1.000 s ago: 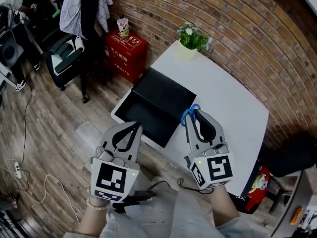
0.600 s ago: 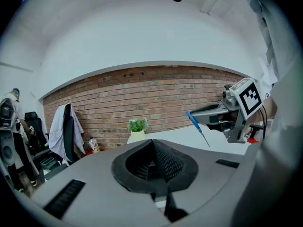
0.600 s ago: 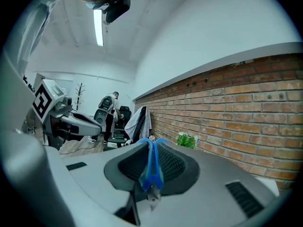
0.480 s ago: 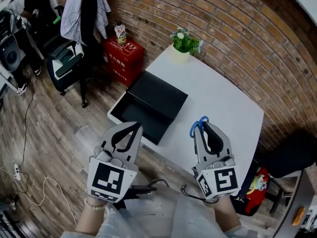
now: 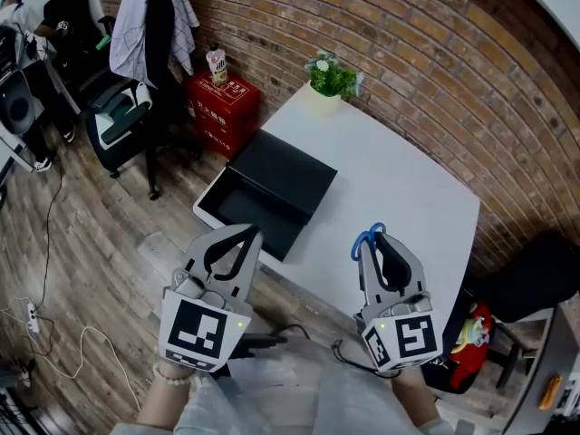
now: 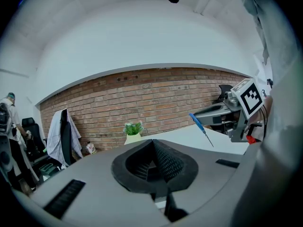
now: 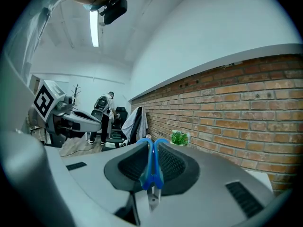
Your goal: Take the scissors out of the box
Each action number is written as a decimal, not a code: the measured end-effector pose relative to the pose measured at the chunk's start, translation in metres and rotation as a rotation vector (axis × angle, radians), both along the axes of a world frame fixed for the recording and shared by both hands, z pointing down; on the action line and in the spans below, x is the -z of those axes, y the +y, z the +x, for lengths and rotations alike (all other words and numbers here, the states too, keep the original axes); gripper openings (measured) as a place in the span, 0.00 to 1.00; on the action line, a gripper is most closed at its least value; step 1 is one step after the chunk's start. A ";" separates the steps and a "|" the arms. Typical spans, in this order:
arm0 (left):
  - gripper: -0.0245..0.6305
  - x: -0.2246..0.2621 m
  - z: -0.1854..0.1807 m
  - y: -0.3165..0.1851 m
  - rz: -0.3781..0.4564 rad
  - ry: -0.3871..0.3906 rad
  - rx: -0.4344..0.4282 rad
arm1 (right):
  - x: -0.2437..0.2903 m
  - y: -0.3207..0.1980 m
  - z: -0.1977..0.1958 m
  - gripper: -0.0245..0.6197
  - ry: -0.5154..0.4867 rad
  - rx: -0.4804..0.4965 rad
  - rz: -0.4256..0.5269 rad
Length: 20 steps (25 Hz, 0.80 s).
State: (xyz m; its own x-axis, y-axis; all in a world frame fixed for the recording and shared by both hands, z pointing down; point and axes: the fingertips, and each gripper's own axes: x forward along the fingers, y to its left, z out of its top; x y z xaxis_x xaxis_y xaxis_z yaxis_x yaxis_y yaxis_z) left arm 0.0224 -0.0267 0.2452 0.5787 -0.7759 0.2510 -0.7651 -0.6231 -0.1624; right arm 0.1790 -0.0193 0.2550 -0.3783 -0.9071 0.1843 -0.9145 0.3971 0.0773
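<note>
The black box lies open at the left part of the white table, its lid folded back and its inside dark. My right gripper hovers over the table's front, to the right of the box, shut on the blue-handled scissors. In the right gripper view the scissors stand pinched between the jaws, handles up. My left gripper is shut with nothing in it, just off the table's near edge below the box. The left gripper view shows the right gripper with the scissors.
A potted plant stands at the table's far corner by the brick wall. A red cabinet, an office chair and a hung coat are to the left. Cables lie on the wooden floor.
My right gripper has carried the scissors away from the box's edge, to the right and nearer to me. The left gripper has stayed about where it was.
</note>
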 end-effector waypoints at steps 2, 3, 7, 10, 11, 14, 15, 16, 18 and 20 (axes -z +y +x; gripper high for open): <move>0.07 0.000 0.002 0.001 0.001 -0.002 -0.003 | -0.001 0.002 0.001 0.15 -0.001 0.001 -0.003; 0.07 0.000 0.003 0.002 0.002 -0.002 -0.004 | -0.001 0.004 0.001 0.15 -0.001 0.002 -0.004; 0.07 0.001 0.007 0.004 0.009 0.001 -0.007 | -0.002 0.007 0.002 0.15 0.003 0.005 -0.003; 0.07 0.002 0.005 0.003 0.011 0.005 -0.006 | -0.001 0.007 -0.002 0.15 0.003 0.007 -0.002; 0.07 0.003 0.005 0.003 0.012 0.006 -0.005 | 0.000 0.007 -0.003 0.15 0.003 0.009 -0.002; 0.07 0.004 0.004 0.004 0.014 0.007 -0.004 | 0.000 0.008 -0.005 0.15 0.004 0.012 -0.001; 0.07 0.004 0.004 0.004 0.014 0.006 -0.004 | 0.001 0.008 -0.005 0.15 0.004 0.013 -0.001; 0.07 0.004 0.004 0.004 0.015 0.006 -0.004 | 0.000 0.008 -0.005 0.15 0.005 0.013 -0.001; 0.07 0.005 0.004 0.004 0.017 0.006 -0.004 | 0.000 0.007 -0.006 0.15 0.008 0.013 -0.002; 0.07 0.005 0.004 0.004 0.018 0.006 -0.004 | 0.000 0.007 -0.006 0.15 0.010 0.015 -0.001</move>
